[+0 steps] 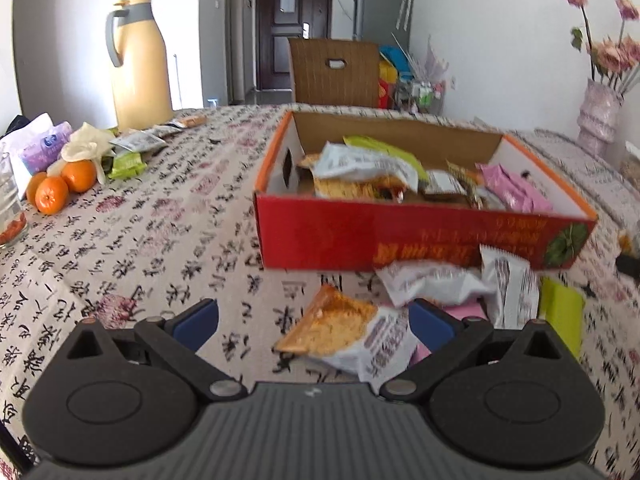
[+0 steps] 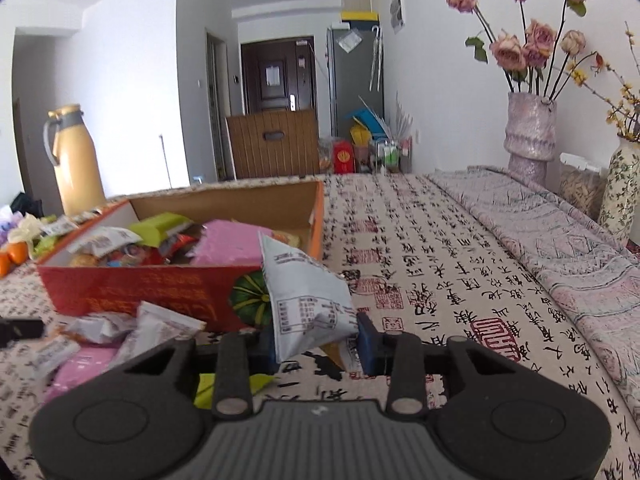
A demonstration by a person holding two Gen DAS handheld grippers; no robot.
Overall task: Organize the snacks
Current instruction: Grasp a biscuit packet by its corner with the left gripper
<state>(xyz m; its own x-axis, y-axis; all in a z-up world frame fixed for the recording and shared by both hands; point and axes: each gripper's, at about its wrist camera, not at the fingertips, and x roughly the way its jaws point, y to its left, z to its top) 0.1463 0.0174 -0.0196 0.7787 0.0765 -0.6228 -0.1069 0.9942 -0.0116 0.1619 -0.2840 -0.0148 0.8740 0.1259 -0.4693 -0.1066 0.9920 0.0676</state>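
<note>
At the bottom centre of the right wrist view, a white snack packet [image 2: 310, 300] is clamped between the blue pads of the right gripper [image 2: 316, 340] and held clear of the patterned tablecloth [image 2: 460, 264], just beside the red cardboard box [image 2: 140, 292]. Pink, green and white packets are seen heaped inside the box. In the lower half of the left wrist view, the left gripper [image 1: 314, 324] is spread wide around a cracker packet [image 1: 348, 336], which is touched by neither pad. More packets [image 1: 460, 284] are scattered against the box front.
</note>
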